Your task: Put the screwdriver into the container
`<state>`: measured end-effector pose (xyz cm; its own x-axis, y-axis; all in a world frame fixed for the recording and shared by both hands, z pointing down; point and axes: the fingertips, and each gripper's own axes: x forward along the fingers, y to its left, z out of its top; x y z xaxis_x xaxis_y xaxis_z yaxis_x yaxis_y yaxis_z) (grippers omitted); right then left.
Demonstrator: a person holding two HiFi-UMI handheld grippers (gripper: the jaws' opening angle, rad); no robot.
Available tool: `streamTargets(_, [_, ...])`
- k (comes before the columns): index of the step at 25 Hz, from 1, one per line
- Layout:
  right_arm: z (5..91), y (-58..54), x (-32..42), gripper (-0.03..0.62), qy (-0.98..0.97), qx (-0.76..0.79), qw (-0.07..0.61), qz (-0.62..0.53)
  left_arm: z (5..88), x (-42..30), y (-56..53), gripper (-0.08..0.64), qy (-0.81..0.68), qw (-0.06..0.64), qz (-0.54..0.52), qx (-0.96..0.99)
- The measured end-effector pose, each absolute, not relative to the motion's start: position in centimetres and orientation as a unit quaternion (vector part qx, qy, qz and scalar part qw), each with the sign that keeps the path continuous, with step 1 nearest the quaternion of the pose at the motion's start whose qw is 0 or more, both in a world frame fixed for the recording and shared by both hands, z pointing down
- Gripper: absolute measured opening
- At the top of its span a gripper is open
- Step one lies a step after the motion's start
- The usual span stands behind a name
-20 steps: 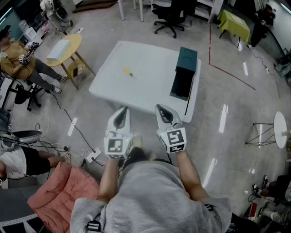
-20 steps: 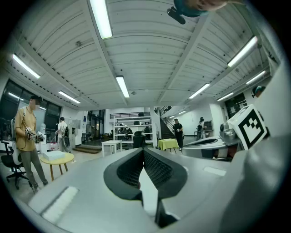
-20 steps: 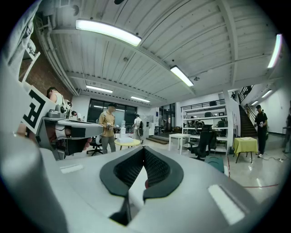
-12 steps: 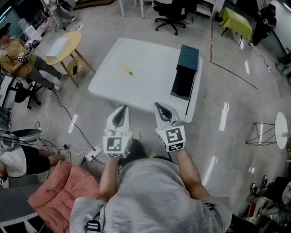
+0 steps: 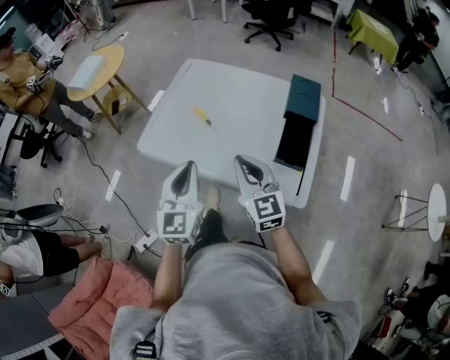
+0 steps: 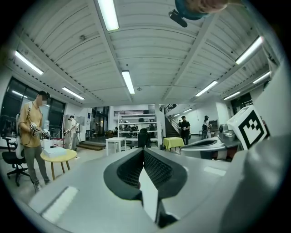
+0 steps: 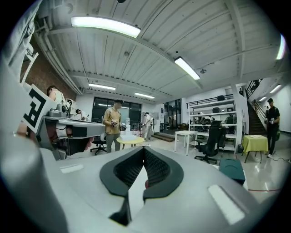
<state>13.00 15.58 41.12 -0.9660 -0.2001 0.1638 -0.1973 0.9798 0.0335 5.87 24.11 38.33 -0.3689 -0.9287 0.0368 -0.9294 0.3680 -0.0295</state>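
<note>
1 screwdriver (image 5: 202,117), 1 container (image 5: 296,133) on 1 table (image 5: 239,133); left gripper (image 5: 185,171), right gripper (image 5: 246,166) pinched together, empty.

A white worktop (image 5: 239,91) stands just ahead of both pairs of jaws. 2 things lie on it, well apart: a yellow screwdriver (image 5: 202,117) ahead of the left jaws, and a dark container (image 5: 295,140) ahead and rightward of the right jaws, its teal end (image 5: 304,98) farthest from them.

Glossy grey floor (image 5: 211,35); round yellow side table (image 5: 116,60); black office chair (image 5: 271,10); ceiling strip lights (image 6: 128,82).
</note>
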Motion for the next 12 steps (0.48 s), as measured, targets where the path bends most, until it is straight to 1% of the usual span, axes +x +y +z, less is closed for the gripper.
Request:
streamTargets(7, [40.9, 12.0, 5.7, 0.003, -0.990, 0.094, 0.102, 0.001, 38.5, -1.3, 20.2, 0.011, -0.828, 0.034, 0.023, 0.560])
streamTargets(12, [42.2, 9.7, 1.3, 0.003, -0.986, 0.093, 0.134, 0.011, 39.4, -5.5, 17.8, 0.011, -0.823, 0.057, 0.026, 0.564])
